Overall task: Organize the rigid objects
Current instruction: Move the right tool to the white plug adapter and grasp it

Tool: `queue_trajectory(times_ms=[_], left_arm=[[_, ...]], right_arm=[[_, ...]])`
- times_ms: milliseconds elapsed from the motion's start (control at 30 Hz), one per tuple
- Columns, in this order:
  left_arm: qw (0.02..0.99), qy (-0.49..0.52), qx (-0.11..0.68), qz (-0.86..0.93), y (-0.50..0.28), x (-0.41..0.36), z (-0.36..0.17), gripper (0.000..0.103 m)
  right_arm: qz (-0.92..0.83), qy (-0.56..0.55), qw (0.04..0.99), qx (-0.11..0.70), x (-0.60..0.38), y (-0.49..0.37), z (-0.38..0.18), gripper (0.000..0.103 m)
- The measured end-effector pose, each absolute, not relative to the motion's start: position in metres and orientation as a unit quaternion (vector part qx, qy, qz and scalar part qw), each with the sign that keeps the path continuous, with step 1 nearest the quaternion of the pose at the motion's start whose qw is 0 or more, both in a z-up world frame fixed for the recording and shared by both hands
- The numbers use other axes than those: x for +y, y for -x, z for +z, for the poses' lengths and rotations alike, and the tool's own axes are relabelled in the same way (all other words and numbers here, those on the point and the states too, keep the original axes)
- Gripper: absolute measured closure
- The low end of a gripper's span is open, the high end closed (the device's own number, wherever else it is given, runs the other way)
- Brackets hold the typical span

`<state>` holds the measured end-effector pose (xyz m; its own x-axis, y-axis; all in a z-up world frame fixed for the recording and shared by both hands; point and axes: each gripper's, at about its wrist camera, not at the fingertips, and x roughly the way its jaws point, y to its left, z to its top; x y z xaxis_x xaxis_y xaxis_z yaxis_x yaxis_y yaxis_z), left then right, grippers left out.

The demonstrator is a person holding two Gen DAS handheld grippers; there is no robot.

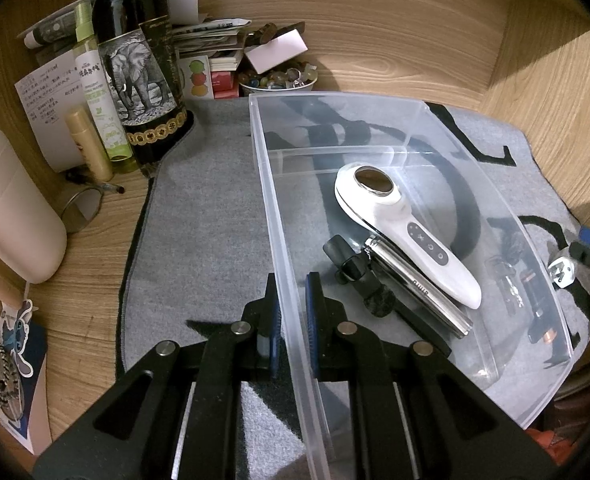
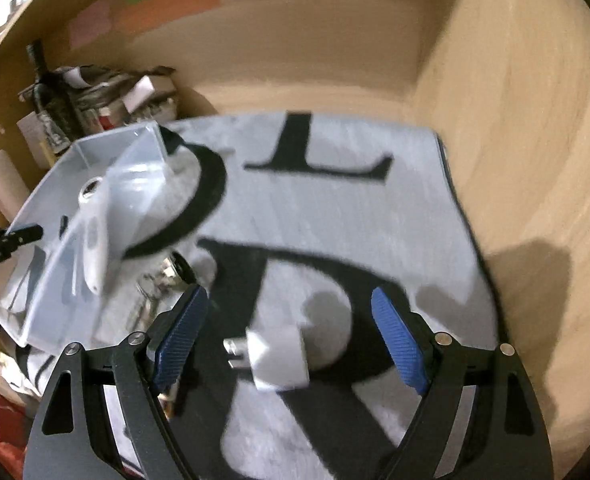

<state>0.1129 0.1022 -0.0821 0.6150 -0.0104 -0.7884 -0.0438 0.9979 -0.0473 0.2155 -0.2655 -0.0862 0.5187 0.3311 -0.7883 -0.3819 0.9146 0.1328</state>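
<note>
My left gripper (image 1: pixel 293 312) is shut on the left wall of a clear plastic bin (image 1: pixel 279 240), which rests on a grey mat. Inside the bin lie a white handheld device (image 1: pixel 407 236), a chrome cylinder (image 1: pixel 419 284) and a black clip-like piece (image 1: pixel 359 276). In the right wrist view the bin (image 2: pixel 55 280) sits at the left with the white device (image 2: pixel 93 220) in it. My right gripper (image 2: pixel 291 344) is open and empty, with a white plug adapter (image 2: pixel 281 360) on the mat between its fingers. The adapter also shows in the left wrist view (image 1: pixel 561 272).
A wine bottle (image 1: pixel 139 60), a spray bottle (image 1: pixel 99 96), a gold tube (image 1: pixel 89 144), papers and a bowl of trinkets (image 1: pixel 279 80) crowd the back left. A cream container (image 1: pixel 11 216) stands at the left. Batteries (image 1: pixel 535 304) lie beyond the bin's right wall. Wooden walls enclose the mat (image 2: pixel 335 208).
</note>
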Motion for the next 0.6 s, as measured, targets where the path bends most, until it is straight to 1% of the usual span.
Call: queue_trajectory(times_ms=[100,167,233,267,333,600], left_arm=[[0.898,0.031,0.438,0.009,-0.113,0.102,-0.082,0.092],[0.898,0.031,0.438,0.010,-0.113,0.103,-0.082,0.092],[0.898,0.031,0.438,0.010,-0.113,0.103,-0.082,0.092],[0.898,0.031,0.438,0.009,-0.113,0.103,-0.082,0.092],[0.898,0.031,0.438,0.009,-0.113,0.103,-0.082,0.092],[0.898,0.030,0.438,0.009,-0.112,0.104,-0.082,0.092]], right_arm=[[0.204,0.001,0.864,0.460,-0.276,-0.214,-0.098,0.022],[0.204,-0.007,0.861,0.465,-0.279,-0.213,-0.102,0.034],[0.222,-0.022,0.855,0.468,-0.281,-0.212,-0.104,0.051],[0.228,-0.027,0.854,0.467,-0.281,-0.212,-0.103,0.055],[0.241,-0.029,0.852,0.464,-0.280,-0.210,-0.101,0.072],[0.244,-0.007,0.864,0.440,-0.270,-0.206,-0.089,0.074]])
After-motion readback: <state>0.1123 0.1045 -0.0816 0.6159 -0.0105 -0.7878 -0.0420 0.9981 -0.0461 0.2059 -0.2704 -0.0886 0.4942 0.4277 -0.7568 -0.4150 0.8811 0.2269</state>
